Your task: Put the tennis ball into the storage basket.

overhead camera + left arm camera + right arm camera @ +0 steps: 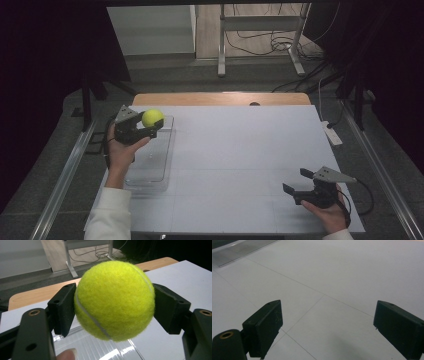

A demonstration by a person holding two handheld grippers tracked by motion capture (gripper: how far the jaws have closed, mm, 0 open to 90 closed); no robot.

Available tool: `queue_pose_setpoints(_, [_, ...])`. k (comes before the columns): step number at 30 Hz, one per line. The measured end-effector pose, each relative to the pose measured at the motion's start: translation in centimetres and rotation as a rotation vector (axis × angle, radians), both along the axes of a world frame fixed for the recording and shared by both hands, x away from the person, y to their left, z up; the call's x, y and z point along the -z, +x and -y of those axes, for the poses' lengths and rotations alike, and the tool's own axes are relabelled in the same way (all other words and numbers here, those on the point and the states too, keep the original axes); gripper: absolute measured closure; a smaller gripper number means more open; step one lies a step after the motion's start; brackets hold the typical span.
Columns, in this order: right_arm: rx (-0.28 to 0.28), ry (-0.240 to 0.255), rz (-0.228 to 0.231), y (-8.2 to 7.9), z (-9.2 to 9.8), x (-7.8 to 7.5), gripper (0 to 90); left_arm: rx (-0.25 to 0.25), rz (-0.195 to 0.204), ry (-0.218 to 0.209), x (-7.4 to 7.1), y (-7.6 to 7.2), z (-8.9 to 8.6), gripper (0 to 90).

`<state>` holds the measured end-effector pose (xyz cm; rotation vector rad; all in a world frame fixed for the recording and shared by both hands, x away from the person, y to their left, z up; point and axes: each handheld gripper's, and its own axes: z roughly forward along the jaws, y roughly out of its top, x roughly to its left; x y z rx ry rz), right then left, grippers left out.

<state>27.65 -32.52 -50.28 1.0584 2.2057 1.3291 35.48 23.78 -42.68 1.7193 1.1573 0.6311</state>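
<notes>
Tennis ball (152, 117) sits clamped between the jaws of your left gripper (148, 125), above the far end of the clear plastic box (150, 172) near the table's (240, 160) left edge. Your right gripper (298, 181) rests near the right front corner, jaws wide apart, holding nothing.

The room is dim and dark at both sides of the high view, while the white table (240, 150) takes soft light from above and the picture stays a little grainy. In the left gripper view the tennis ball (115, 300) is bright and sharp, the background soft, with glare on the clear bin (100, 350). In the right gripper view a faint shadow, perhaps the tongs' own, lies on the table.
</notes>
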Motion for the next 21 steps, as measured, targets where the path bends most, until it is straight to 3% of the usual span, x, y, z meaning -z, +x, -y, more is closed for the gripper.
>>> queue_pose_setpoints(21, [0.004, 0.008, 0.002, -0.1, 0.0, -0.1, 9.1, -0.052, -0.042, 0.022, 0.7, 1.2, -1.2, 26.4])
